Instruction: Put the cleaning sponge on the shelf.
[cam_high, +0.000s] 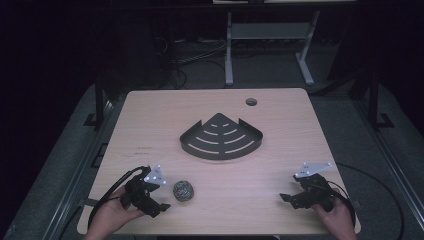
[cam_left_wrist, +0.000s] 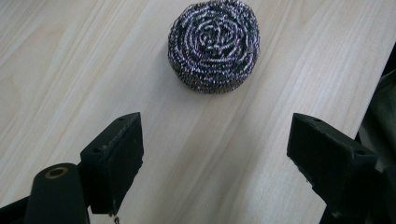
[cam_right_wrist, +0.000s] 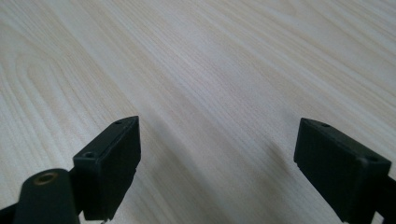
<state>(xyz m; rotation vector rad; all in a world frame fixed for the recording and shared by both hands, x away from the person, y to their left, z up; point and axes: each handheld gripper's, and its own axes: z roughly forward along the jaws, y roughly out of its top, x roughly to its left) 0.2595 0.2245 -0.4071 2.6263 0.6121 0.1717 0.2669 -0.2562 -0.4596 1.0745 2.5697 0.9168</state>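
Steel-wool scourer (cam_left_wrist: 213, 45) lies flat, round, coil upward, ahead of the spread left hand-held gripper (cam_left_wrist: 215, 149).

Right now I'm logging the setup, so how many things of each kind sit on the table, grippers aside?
Steel wool scourer: 1
Black corner shelf tray: 1
Total: 2 on the table
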